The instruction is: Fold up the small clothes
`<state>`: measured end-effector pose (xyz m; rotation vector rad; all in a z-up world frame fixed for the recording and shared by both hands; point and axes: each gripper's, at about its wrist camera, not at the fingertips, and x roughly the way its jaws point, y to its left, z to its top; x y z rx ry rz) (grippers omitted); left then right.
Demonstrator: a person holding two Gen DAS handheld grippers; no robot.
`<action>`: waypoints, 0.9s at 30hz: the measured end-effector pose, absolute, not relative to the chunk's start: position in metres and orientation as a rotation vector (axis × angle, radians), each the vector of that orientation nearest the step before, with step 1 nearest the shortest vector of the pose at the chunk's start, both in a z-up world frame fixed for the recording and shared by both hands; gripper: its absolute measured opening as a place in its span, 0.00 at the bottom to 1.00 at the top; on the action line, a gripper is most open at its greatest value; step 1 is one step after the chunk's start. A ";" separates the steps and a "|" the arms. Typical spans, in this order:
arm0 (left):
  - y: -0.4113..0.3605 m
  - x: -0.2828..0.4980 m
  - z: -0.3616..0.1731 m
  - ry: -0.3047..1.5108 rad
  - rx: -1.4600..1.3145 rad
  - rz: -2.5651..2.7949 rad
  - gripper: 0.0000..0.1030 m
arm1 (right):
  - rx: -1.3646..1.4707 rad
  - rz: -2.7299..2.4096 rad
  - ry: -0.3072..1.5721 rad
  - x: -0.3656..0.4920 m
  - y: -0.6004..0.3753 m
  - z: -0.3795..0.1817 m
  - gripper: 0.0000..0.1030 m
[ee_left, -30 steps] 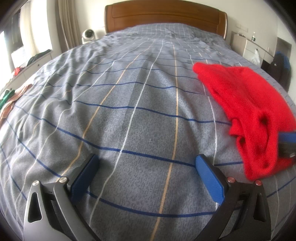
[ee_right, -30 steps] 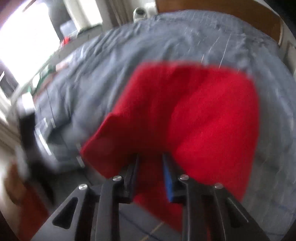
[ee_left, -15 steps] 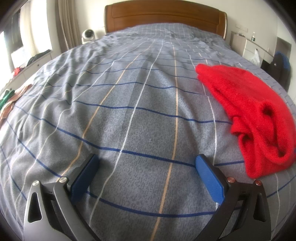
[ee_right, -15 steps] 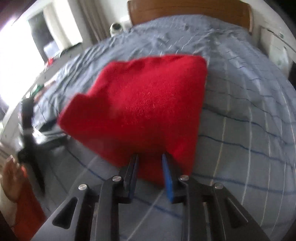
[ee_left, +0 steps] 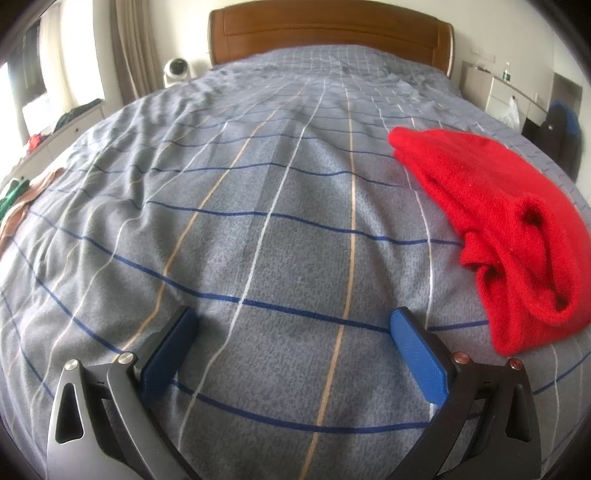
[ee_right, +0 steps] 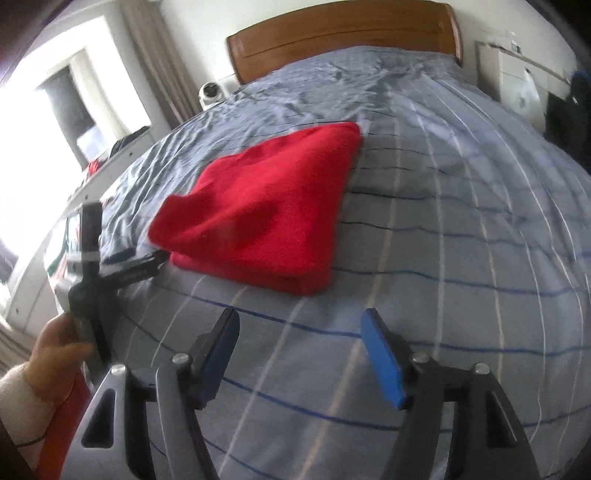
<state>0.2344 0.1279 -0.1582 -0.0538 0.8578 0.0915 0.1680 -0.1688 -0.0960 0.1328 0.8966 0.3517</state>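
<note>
The fuzzy red knitted garment [ee_right: 258,210] lies folded into a thick, soft pad with a few layers showing at its near edge. It rests on the grey bedcover with thin blue, white and tan lines [ee_left: 258,229], toward the right side of the bed in the left wrist view [ee_left: 509,229]. There one open end curls up like a tube.

The right gripper [ee_right: 299,354] hangs just in front of the garment, not touching it. Its jaws have just been opening and now stand apart with nothing between them. Its 2 blue pads [ee_right: 380,358] are smooth and flat.

The left gripper [ee_left: 291,354] is spread wide over the bare cover, holding nothing. A hand [ee_right: 55,347] with a pale cuff grips its black handle at the left.

The cover is wrinkled and slightly rough. Behind it stands a shiny brown wooden headboard [ee_left: 328,33] with rounded corners. A small round white device [ee_left: 176,72] sits beside beige curtains [ee_left: 133,44]. Bright light comes from a window [ee_right: 33,129]. A white cabinet [ee_left: 517,96] stands at the right.
</note>
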 end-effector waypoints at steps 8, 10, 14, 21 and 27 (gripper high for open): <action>0.171 0.229 -0.115 0.948 -0.527 -0.154 0.99 | 0.242 0.337 0.883 0.184 -0.201 -0.097 0.67; 0.169 0.238 -0.093 0.913 -0.582 -0.244 0.99 | 0.268 0.332 0.872 0.199 -0.209 -0.092 0.67; 0.111 0.285 -0.076 0.967 -0.373 -0.344 0.99 | 0.359 0.363 0.843 0.251 -0.209 -0.078 0.67; 0.073 0.321 -0.126 1.130 -0.303 -0.272 0.91 | 0.442 0.403 1.007 0.345 -0.168 -0.109 0.67; 0.066 0.314 -0.123 1.093 -0.329 -0.317 0.21 | 0.047 0.367 0.937 0.329 -0.104 -0.106 0.29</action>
